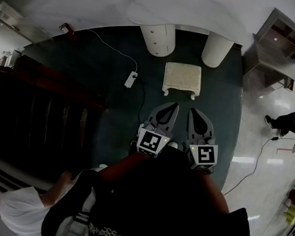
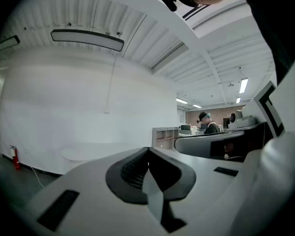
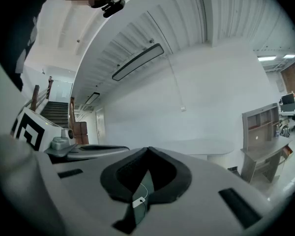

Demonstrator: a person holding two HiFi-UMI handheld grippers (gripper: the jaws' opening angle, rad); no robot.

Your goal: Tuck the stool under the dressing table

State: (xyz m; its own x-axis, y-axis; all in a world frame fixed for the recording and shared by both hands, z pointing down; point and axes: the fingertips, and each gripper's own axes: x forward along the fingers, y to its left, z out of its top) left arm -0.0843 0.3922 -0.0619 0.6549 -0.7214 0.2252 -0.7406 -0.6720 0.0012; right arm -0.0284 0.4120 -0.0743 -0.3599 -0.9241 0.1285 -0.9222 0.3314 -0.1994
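View from my head, looking steeply down: I am standing on a dark green carpet [image 1: 103, 73] and facing a white desk [image 1: 187, 11] with a curved top, which is resting on two round white pedestals [image 1: 158, 39].

The stool [image 1: 182, 78], small, cream-coloured and roughly square, is sitting on the carpet in front of the desk. It is lined up more or less with the gap between the pedestals. It is standing out in the open, though, and not under the top. The wide lens is bending things, so I cannot say for sure how near its far edge is sitting to the desk front.

I am holding the left gripper [image 1: 168, 113] and the right gripper [image 1: 192, 113] side by side close to my body. Both are pointing towards the stool and hanging well apart from it. In the left gripper view its fingers [image 2: 83, 178] are pressing together with nothing between them. The right gripper's fingers [image 3: 88, 195] are likewise meeting tip to tip on nothing.

A white power strip [image 1: 131, 79] with its cable is lying on the carpet to the left of the stool, clear of the path to the desk.

As I am judging it, nothing of the task is looking done. I am yet to reach the stool, take hold of it or push against it, and slide it forward between the pedestals until it is sitting beneath the desk top.
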